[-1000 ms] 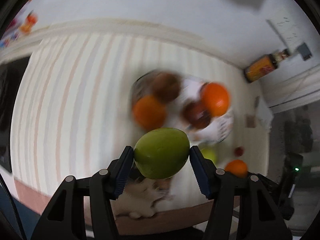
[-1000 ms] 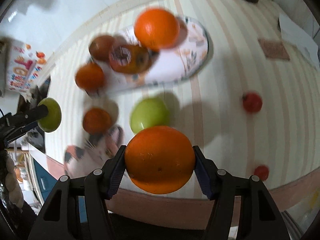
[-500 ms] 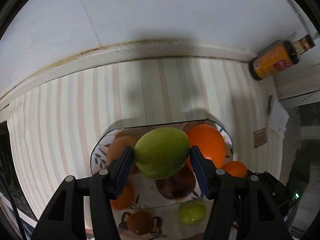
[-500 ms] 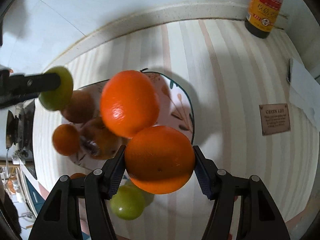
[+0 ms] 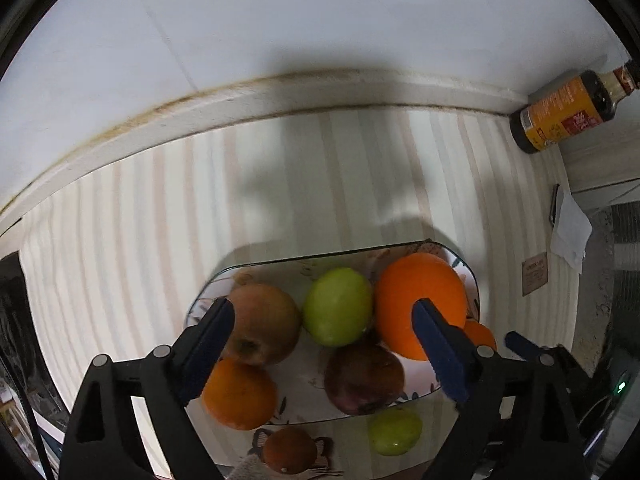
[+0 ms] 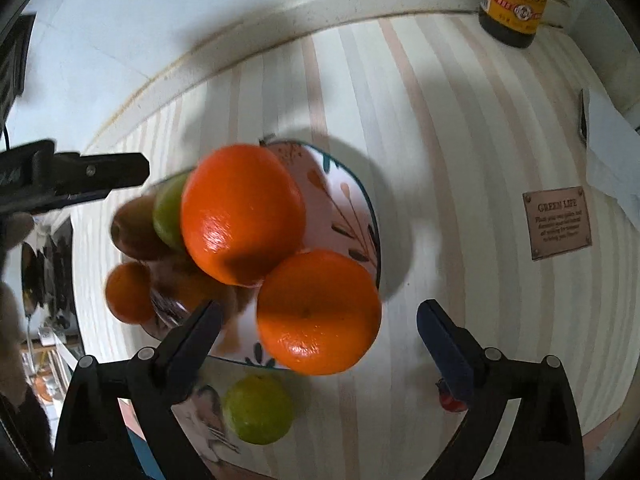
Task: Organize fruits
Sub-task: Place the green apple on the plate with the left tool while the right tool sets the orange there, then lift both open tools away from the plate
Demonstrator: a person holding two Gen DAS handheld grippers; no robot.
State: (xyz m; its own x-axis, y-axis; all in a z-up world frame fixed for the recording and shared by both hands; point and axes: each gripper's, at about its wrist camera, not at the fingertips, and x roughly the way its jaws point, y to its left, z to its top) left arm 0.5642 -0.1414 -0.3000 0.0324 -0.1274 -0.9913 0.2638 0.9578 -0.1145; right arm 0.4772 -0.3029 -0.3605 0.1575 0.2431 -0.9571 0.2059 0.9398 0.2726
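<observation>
Both hand-held grippers were opening above the shallow plate with a painted leaf pattern [image 6: 362,216], which lay on the striped bench [image 5: 132,220]. The left hand-held gripper [image 5: 322,342] had its jaws spread, and the round green fruit [image 5: 337,306] lay free on the plate between a brown fruit [image 5: 262,322] and a big orange [image 5: 420,304]. The right hand-held gripper [image 6: 318,332] was also spread; its glossy orange [image 6: 318,312] sat at the near edge of the plate, with no pad touching it. To do this release well, I think each gripper should go straight up, so no finger pushes the pile, because the orange at the rim could roll off. One small green fruit [image 6: 258,408] waited on the bench near the plate.
</observation>
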